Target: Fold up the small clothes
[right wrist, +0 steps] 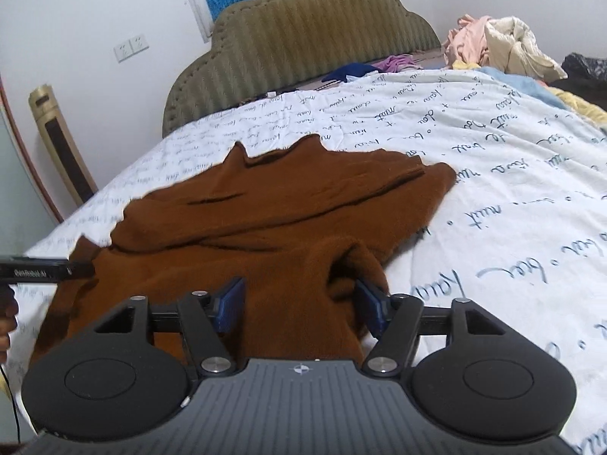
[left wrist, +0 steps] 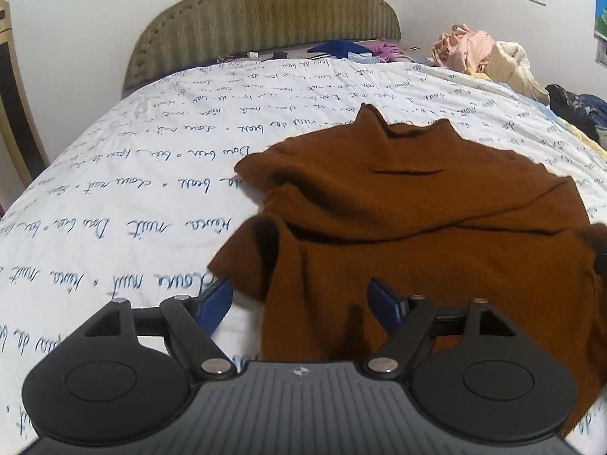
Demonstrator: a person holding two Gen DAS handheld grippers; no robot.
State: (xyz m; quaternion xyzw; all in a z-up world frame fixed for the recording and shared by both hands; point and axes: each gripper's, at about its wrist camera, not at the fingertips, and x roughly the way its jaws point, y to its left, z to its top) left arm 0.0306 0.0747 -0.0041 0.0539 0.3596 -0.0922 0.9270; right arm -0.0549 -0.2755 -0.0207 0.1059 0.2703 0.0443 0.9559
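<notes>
A brown knit sweater (left wrist: 417,227) lies on the white bedspread with blue handwriting (left wrist: 132,189), its collar pointing toward the headboard and its sleeves folded across the body. My left gripper (left wrist: 299,303) is open over the sweater's near left edge; the fabric lies under its right blue finger (left wrist: 383,301) and the pads press on nothing. In the right wrist view, my right gripper (right wrist: 299,305) stands open over the sweater's (right wrist: 265,220) near right part. A bunched fold rises beside its right finger (right wrist: 370,309). The left gripper's tip (right wrist: 45,269) shows at the left edge.
An olive padded headboard (left wrist: 265,19) closes off the far end of the bed. Piles of pink, cream and dark clothes (left wrist: 489,57) lie at the far right, with blue and purple garments (left wrist: 349,47) near the headboard. A person's hand (right wrist: 5,322) is at the left edge.
</notes>
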